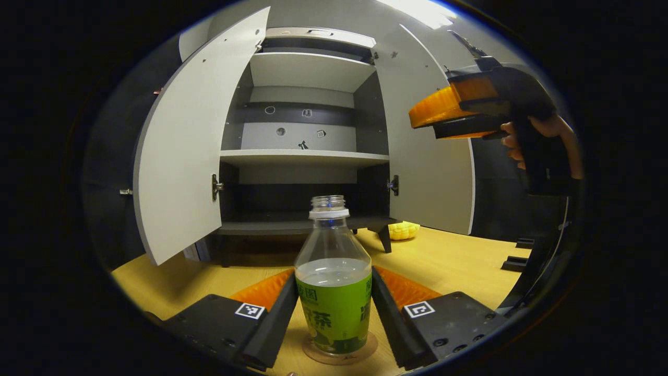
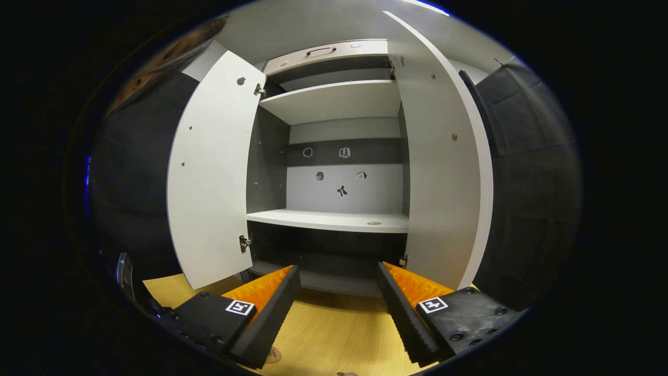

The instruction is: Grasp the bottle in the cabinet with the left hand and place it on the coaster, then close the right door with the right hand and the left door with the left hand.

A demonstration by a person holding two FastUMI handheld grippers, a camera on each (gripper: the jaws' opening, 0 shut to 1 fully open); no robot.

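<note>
Wooden table (image 1: 459, 261) bears bottle (image 1: 334, 292) hiding most of coaster (image 1: 365, 354).

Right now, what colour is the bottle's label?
Green, with lighter markings; the bottle shows best in the left gripper view, standing on the coaster.

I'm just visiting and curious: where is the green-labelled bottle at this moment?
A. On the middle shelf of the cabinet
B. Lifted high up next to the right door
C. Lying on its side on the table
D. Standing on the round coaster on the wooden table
D: in the left gripper view the bottle stands upright on the coaster on the table, between the fingers of the left gripper, in front of the open cabinet.
</note>
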